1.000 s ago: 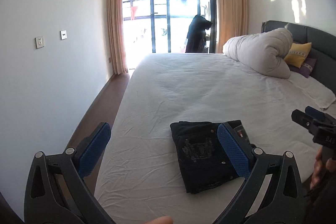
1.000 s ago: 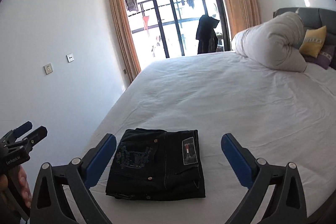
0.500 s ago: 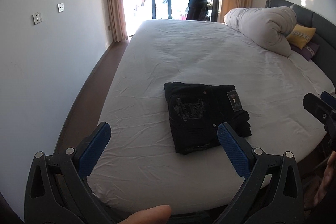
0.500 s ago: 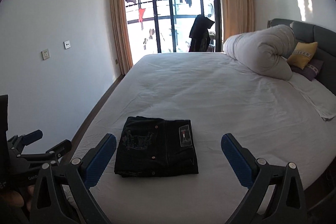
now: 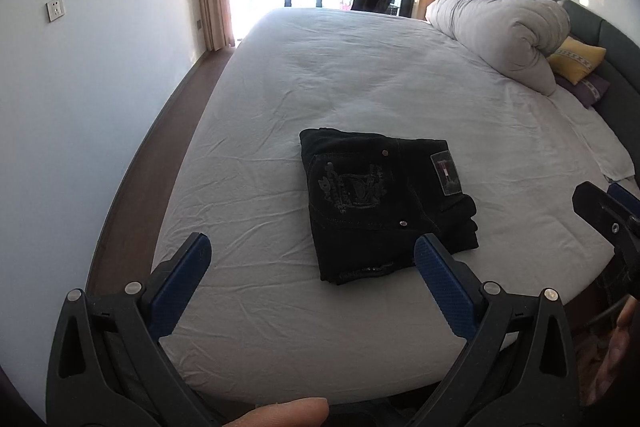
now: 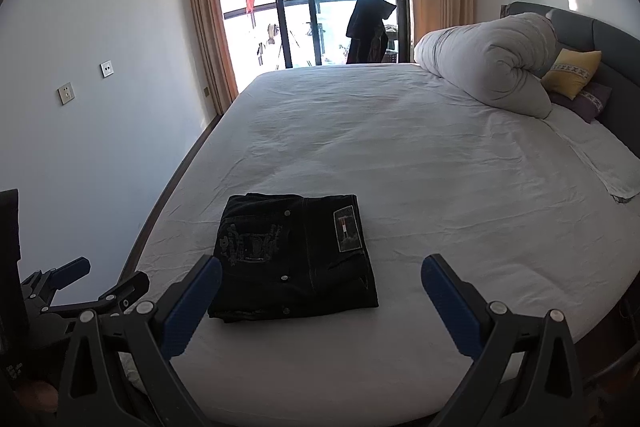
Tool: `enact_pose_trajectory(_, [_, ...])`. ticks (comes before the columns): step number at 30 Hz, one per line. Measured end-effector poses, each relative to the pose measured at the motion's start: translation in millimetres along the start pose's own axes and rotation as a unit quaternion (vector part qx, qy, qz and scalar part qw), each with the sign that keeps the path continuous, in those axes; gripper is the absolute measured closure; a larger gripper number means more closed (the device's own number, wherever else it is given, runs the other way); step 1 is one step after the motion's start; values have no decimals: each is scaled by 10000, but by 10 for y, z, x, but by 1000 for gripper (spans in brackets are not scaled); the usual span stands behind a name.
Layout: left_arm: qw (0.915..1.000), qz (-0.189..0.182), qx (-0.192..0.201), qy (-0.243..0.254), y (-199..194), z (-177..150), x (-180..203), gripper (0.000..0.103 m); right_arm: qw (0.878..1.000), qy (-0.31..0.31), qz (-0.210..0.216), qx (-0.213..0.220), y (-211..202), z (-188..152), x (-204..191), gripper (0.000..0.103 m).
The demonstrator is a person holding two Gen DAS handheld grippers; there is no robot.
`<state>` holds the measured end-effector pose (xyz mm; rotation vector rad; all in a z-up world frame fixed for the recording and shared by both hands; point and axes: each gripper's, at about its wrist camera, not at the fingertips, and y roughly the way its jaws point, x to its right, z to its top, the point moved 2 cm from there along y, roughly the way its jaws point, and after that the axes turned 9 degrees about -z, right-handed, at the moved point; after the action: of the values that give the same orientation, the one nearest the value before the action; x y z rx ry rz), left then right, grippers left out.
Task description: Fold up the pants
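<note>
Tools (image 5: 308,267) (image 6: 320,287) gape wide, empty, above folded pants (image 5: 384,203).

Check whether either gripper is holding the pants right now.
No, both the left gripper and right gripper are open and empty, with the pants lying folded on the bed.

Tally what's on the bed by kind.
Folded pants: 1
Rolled duvet: 1
Cushions: 2, yellow and purple
White towel: 1
Total: 5
</note>
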<state>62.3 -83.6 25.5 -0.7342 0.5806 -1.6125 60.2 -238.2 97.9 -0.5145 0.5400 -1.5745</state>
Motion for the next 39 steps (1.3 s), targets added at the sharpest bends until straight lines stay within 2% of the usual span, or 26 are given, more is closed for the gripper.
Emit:
enact_pose_trajectory(14, [9998,14,-171,-97,213,13,-56,0,9997,-35,0,-240,152,-42,-64,0])
enact_pose_trajectory(39, [9998,25,-200,-84,262,-1,-44,0,9993,-34,0,-374,243,-95,-67,0])
